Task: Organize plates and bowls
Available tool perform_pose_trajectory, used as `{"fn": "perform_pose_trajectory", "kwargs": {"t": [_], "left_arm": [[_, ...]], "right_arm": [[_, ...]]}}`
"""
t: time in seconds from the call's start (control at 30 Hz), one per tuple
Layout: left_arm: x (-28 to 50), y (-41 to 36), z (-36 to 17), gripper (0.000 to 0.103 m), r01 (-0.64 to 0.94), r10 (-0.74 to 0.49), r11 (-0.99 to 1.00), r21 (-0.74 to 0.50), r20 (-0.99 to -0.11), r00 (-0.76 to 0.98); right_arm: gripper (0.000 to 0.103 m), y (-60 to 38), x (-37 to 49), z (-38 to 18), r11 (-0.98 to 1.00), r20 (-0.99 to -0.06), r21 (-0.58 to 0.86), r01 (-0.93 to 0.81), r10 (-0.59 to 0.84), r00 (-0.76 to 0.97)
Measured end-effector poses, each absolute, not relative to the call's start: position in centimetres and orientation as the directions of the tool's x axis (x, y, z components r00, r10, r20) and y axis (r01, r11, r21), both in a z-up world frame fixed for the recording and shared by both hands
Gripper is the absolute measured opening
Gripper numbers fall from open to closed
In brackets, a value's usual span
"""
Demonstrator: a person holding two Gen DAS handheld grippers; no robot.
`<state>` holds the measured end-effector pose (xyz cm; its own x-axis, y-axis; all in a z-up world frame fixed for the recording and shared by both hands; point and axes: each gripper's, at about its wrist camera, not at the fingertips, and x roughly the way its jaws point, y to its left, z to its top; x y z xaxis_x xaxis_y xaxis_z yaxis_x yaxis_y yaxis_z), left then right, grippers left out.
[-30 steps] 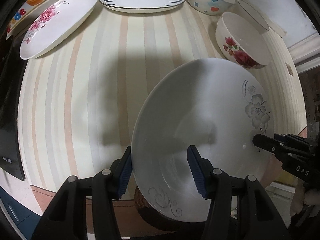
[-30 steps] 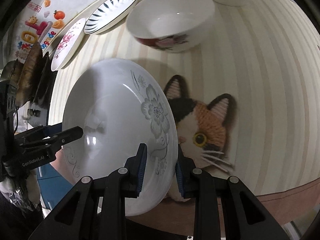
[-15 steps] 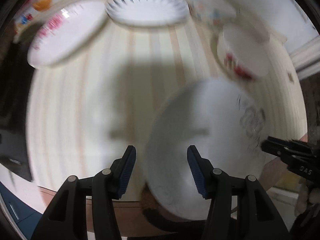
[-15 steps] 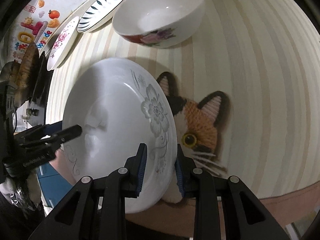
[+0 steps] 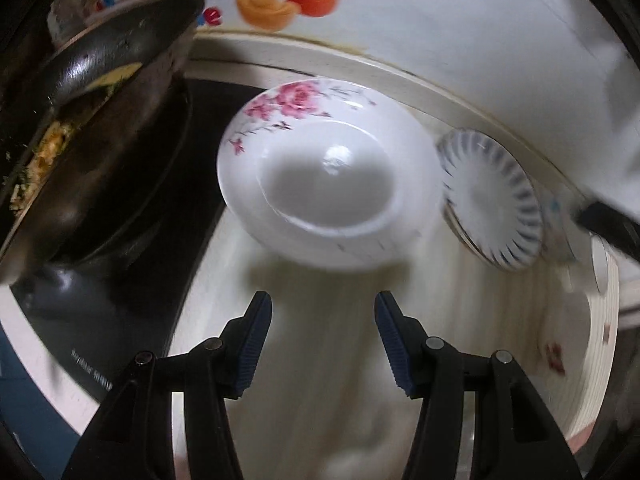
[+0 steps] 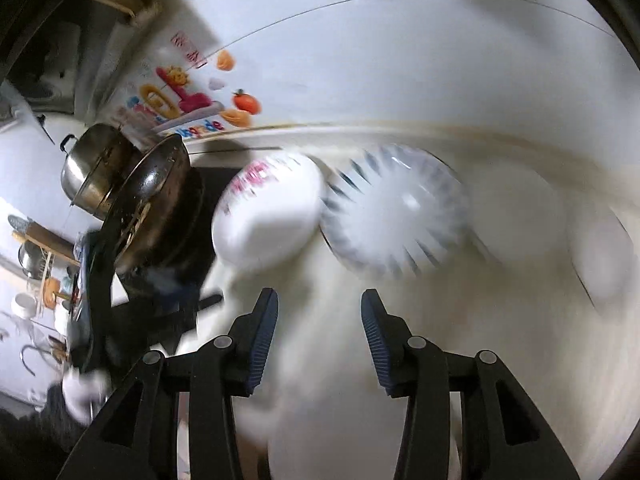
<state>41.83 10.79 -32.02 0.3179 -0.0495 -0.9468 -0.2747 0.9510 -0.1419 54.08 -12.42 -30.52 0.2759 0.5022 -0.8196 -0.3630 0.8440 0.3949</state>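
L gripper is held w/ jaws spread wide, nothing between the blue pads; same for R gripper, spread and empty. Both wrist views are motion-blurred.

In the left wrist view, a pink-flower plate is seen straight ahead of the L gripper, lying at the back-left part of the striped tablecloth, near its left edge and the back wall. Plate appears oval, long axis running roughly left-back to right-front, flower sprig toward the back-left rim, hollow facing up. Just beside it to the right, rims nearly touching, a blue-striped plate is seen, also near the back edge. Whether it lies flat or tilted can't be told through the blur.

Left of the cloth, a dark pan w/ food scraps is set on a black cooktop. Fruit stickers are stuck on the wall behind.

In the right wrist view, the same two plates are smeared; a steel pot is seen behind the pan.
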Motion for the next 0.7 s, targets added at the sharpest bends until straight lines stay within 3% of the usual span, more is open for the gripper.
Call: {"fn": "perform_pose_trajectory", "kwargs": {"t": [0.17,0.37,0.6,0.7], "left_arm": [[43.7,13.0,-34.4,0.051,-0.332,-0.061,0.929,-0.163,-0.953,0.298],[45.7,13.2,-36.2,0.052,-0.360,-0.012,0.926,-0.115,-0.961,0.276],[46.4,12.9,-36.8,0.051,-0.359,0.033,0.930,-0.079,-0.955,0.294],[46.4,13.0,-36.8,0.051,-0.375,0.035,0.923,-0.082,-0.955,0.294]], "right_arm": [[0.046,-2.9,65.0,-36.0,0.834,-0.863,0.335,-0.439,0.458,0.211],[0.043,1.6,70.2,-40.6,0.826,-0.904,0.269,-0.494,0.394,0.166],[0.025,2.9,72.7,-43.7,0.819,-0.922,0.271,-0.505,0.372,0.109],[0.024,2.5,72.8,-43.9,0.813,-0.916,0.287,-0.507,0.388,0.103]]}}
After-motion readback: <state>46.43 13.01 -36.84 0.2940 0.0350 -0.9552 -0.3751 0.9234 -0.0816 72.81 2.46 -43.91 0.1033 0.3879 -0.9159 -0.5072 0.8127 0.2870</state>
